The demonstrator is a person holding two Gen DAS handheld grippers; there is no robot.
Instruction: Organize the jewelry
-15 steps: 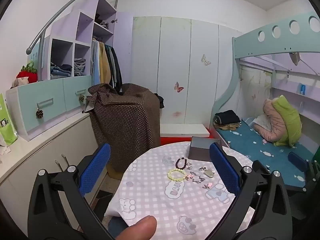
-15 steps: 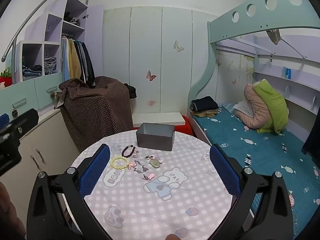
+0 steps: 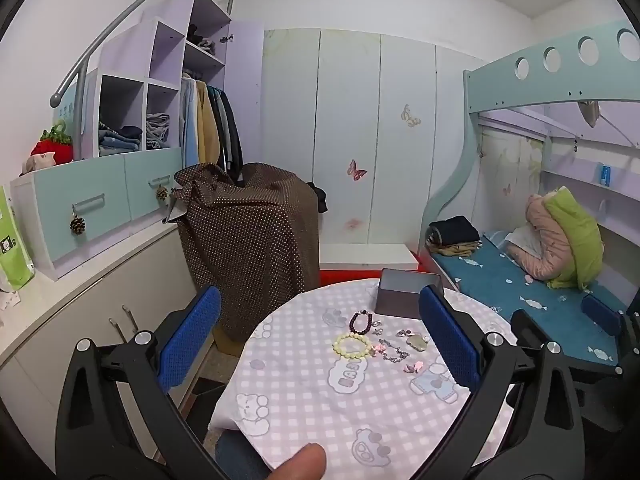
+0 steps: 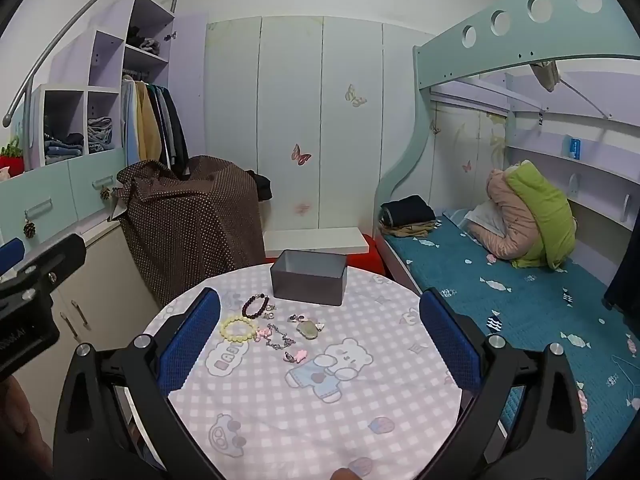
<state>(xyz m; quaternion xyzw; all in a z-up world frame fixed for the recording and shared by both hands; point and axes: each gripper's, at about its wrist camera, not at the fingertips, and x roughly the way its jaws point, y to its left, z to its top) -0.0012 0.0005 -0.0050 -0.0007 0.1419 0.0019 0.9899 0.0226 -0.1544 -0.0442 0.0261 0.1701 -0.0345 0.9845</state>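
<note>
A round table [image 4: 304, 412] with a pink checked cloth holds a grey open box [image 4: 308, 282] at its far side. In front of the box lie a dark bead bracelet [image 4: 255, 306], a pale yellow bead bracelet [image 4: 238, 329], a green stone pendant [image 4: 307, 329], a silver chain [image 4: 280, 340] and small pink charms [image 4: 295, 356]. My right gripper [image 4: 318, 344] is open and empty, above the table's near half. My left gripper [image 3: 318, 344] is open and empty, to the left of the table; the box [image 3: 406, 297], the yellow bracelet [image 3: 353, 345] and the dark bracelet [image 3: 361, 322] show between its fingers.
A brown dotted cloth [image 4: 192, 220] covers something behind the table on the left. White cabinets [image 3: 80, 320] line the left wall. A bunk bed with a blue mattress [image 4: 500, 280] stands on the right. A wardrobe [image 4: 300, 120] fills the back wall.
Both views have shifted only slightly; the jewelry and the box lie where they were.
</note>
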